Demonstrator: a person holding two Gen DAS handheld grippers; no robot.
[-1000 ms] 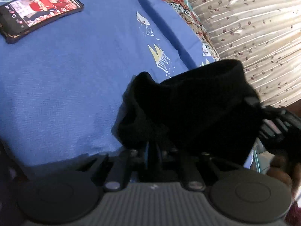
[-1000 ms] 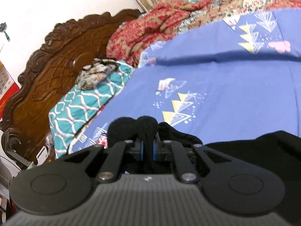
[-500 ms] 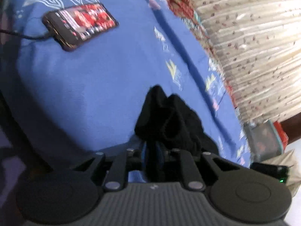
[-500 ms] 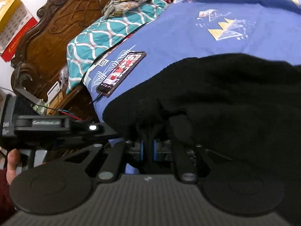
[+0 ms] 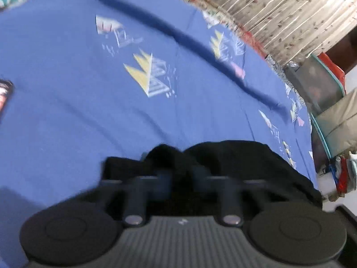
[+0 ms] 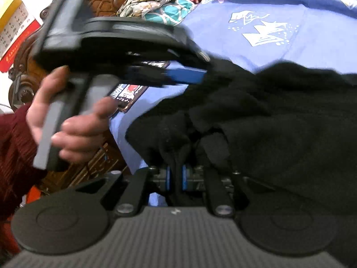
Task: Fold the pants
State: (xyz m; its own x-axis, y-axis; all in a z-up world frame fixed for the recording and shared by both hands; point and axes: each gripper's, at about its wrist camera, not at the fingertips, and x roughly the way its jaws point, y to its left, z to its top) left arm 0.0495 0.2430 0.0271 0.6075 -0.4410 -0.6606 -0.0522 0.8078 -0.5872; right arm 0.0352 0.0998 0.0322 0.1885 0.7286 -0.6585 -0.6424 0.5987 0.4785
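Fold barely underway, by the look of it: the soft black fleecy pants (image 6: 279, 120) lie bunched and lumpy at the near edge of the blue printed cotton bedsheet (image 5: 89, 89), no flat layers or crisp crease visible. Left gripper (image 5: 179, 176) is clenched on a pants edge; right gripper (image 6: 176, 174) pinches another thick fold. Spreading, aligning and folding over remain. A glossy phone (image 6: 131, 93) lies nearby.

Black pants (image 6: 279, 122), thick soft fabric, bunched and rumpled, lying on blue bedsheet (image 6: 290, 6)
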